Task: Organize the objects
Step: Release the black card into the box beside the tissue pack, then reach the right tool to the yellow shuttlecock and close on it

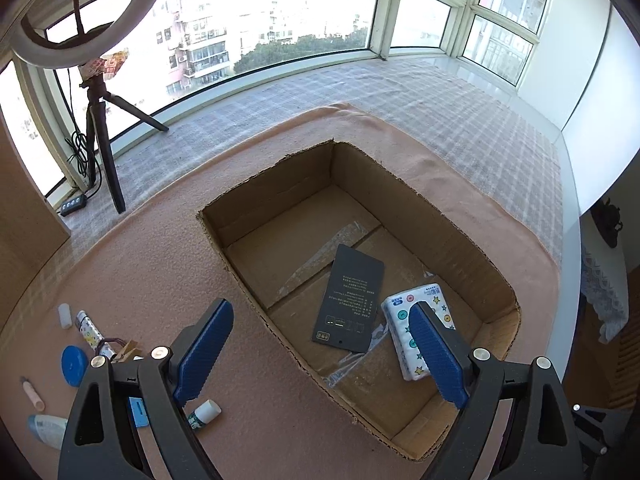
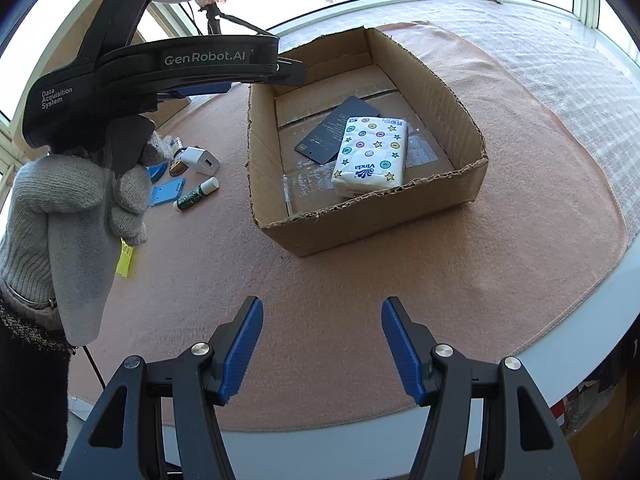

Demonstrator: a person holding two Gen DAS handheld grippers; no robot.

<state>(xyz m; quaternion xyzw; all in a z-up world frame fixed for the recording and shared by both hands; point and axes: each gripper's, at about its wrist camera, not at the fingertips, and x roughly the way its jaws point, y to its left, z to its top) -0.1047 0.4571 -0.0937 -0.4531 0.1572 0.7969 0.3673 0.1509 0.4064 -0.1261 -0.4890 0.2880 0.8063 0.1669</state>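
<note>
An open cardboard box (image 1: 280,196) (image 2: 452,96) sits on the pink mat. In it lie a dark flat card (image 1: 349,298) (image 2: 336,130) and a tissue pack with stars (image 1: 400,316) (image 2: 372,156). My left gripper (image 1: 320,320) is open and empty above the box's near-left rim; its body also shows in the right wrist view (image 2: 160,68). My right gripper (image 2: 322,320) is open and empty over the bare mat in front of the box. Left of the box lie a green glue stick (image 1: 204,414) (image 2: 198,194), a blue card (image 2: 168,192), a white charger (image 2: 202,160) and other small items.
A blue round lid (image 1: 74,366), a patterned tube (image 1: 90,328), a pink stick (image 1: 34,394) and a pale bottle (image 1: 48,430) lie at the mat's left. A yellow piece (image 2: 125,260) lies by my gloved hand (image 2: 80,208). A ring-light tripod (image 1: 102,128) stands by the window.
</note>
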